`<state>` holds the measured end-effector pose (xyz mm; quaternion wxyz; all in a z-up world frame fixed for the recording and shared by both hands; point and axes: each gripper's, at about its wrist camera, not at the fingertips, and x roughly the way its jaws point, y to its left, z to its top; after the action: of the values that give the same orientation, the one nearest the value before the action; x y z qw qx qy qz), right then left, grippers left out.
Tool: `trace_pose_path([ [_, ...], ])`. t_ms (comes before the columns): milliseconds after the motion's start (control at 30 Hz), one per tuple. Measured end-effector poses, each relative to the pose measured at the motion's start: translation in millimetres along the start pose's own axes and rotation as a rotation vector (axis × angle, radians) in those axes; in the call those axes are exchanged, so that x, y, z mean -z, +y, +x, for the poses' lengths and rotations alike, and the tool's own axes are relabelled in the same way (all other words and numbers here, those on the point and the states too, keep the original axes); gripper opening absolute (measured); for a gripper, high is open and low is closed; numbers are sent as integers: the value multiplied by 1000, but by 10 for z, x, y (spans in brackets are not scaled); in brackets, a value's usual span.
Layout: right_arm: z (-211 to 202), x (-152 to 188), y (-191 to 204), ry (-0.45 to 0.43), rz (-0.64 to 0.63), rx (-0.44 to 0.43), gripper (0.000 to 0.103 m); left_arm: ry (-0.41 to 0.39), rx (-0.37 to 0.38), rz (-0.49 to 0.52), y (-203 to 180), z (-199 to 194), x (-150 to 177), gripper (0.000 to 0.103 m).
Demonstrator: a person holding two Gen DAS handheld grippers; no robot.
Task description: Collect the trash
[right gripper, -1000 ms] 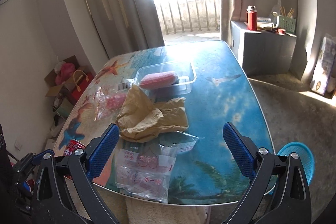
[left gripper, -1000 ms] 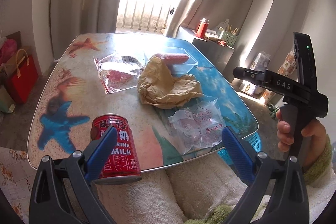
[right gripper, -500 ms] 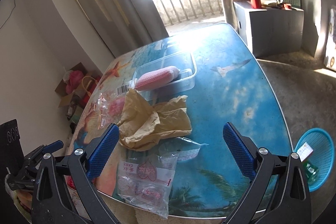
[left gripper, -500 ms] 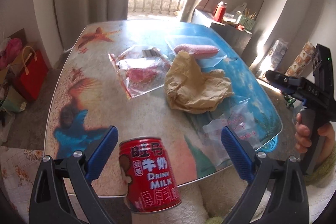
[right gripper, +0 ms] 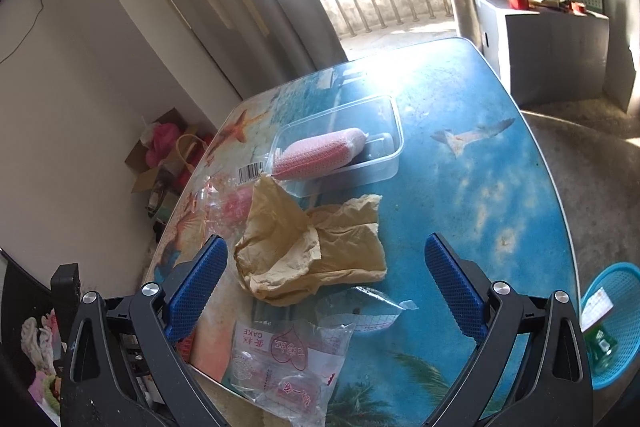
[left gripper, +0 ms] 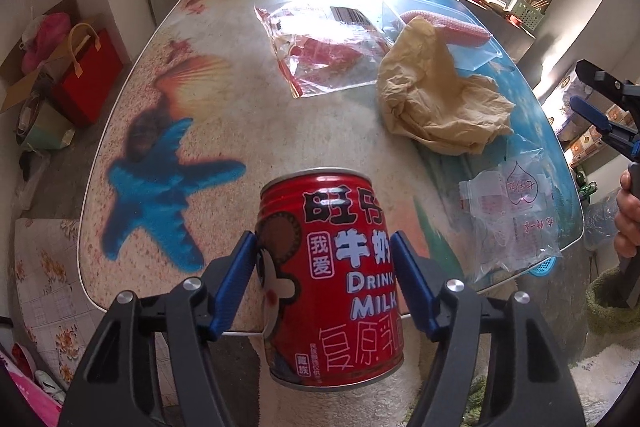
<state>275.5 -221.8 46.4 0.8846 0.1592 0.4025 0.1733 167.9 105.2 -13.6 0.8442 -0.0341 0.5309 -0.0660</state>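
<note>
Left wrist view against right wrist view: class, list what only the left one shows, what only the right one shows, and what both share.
Only the left wrist view shows the red milk can clearly, at the near table edge between the left gripper pads, whose jaws have just been closing and now sit against its sides. It also shows the blue starfish print.

Only the right wrist view shows the blue basket on the floor with scraps inside, and the open right gripper.

Both show the crumpled brown paper, the clear tray and the cake wrapper.
</note>
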Motion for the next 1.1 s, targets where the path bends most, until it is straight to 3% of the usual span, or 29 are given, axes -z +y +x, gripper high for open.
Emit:
trace_pose_path([
  [300, 296, -274, 409, -7, -425, 68, 71, -34, 22, 0, -37, 67, -117, 66],
  [367, 432, -290, 460, 4, -517, 104, 57, -40, 26, 1, -47, 76, -126, 66],
  [467, 607, -262, 528, 11, -658, 170, 51, -49, 30, -5, -48, 83, -124, 66],
  [567, 764, -179, 618, 19, -798, 216, 48, -53, 41, -14, -26, 84, -122, 66],
  [733, 939, -46, 738, 41, -960, 217, 47, -56, 57, -18, 1, 83, -121, 66],
  [1100, 1280, -72, 762, 94, -1083, 245, 47, -61, 73, -12, 29, 79, -99, 66],
])
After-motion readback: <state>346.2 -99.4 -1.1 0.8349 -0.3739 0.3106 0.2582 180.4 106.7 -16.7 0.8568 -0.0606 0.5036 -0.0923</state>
